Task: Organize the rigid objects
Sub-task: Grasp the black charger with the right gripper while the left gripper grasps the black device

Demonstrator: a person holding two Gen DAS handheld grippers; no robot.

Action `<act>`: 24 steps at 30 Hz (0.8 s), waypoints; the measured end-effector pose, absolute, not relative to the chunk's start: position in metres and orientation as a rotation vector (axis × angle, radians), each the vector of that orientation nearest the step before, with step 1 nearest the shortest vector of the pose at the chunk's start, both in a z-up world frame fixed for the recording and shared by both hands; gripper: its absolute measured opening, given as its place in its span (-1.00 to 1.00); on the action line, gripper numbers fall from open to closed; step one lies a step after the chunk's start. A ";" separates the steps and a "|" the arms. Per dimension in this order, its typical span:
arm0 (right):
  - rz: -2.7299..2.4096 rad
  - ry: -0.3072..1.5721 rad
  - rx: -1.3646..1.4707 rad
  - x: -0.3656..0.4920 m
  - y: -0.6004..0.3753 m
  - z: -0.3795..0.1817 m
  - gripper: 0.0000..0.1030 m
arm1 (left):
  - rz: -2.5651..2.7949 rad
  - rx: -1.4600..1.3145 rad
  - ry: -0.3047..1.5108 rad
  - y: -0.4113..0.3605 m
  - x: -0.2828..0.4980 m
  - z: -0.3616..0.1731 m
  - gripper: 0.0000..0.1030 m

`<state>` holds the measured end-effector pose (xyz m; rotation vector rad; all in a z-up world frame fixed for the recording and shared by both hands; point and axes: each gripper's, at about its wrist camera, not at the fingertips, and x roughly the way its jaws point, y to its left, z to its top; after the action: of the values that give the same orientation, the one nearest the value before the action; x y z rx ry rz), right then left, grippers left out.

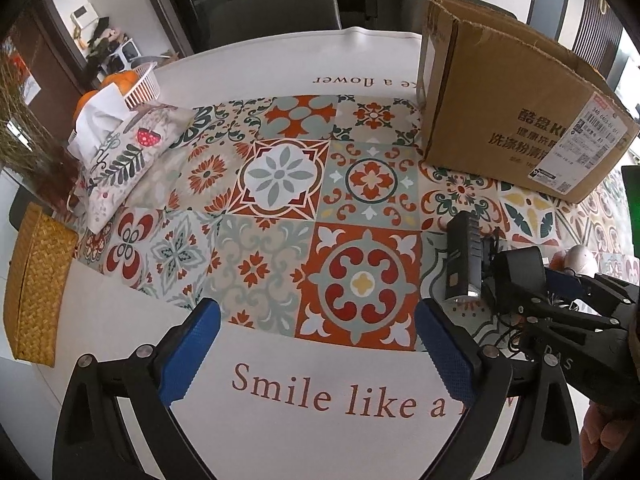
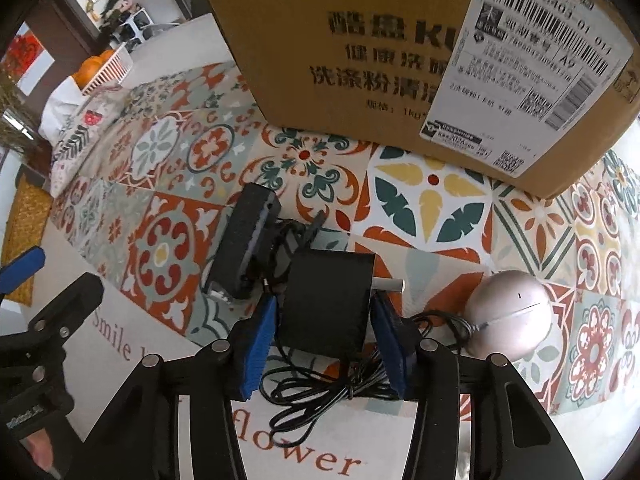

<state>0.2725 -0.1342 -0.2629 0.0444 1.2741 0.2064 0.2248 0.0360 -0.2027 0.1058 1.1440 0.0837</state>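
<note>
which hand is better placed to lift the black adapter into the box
Right: its fingers already flank the black adapter, with the cardboard box just beyond. The left gripper is open over bare tablecloth.

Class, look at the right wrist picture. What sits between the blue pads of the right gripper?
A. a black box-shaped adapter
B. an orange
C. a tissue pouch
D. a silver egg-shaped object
A: in the right wrist view the black box-shaped adapter sits between the blue pads of the right gripper, which close against its sides, while the silver egg-shaped object lies apart to its right on the tablecloth.
</note>
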 end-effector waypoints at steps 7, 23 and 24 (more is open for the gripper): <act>0.211 1.282 0.042 0.273 -0.133 -0.269 -0.08 | 0.064 0.100 1.166 0.033 0.228 -0.209 0.92; 0.194 1.264 0.203 0.253 -0.176 -0.247 -0.15 | -0.124 0.106 1.194 -0.015 0.248 -0.214 0.75; 0.184 1.268 0.209 0.252 -0.180 -0.248 -0.15 | -0.135 0.109 1.199 -0.018 0.250 -0.217 0.73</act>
<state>0.2519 -0.1799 -0.2484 0.2085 1.2684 0.1840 0.2501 -0.0182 -0.2166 0.1087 1.1994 -0.1346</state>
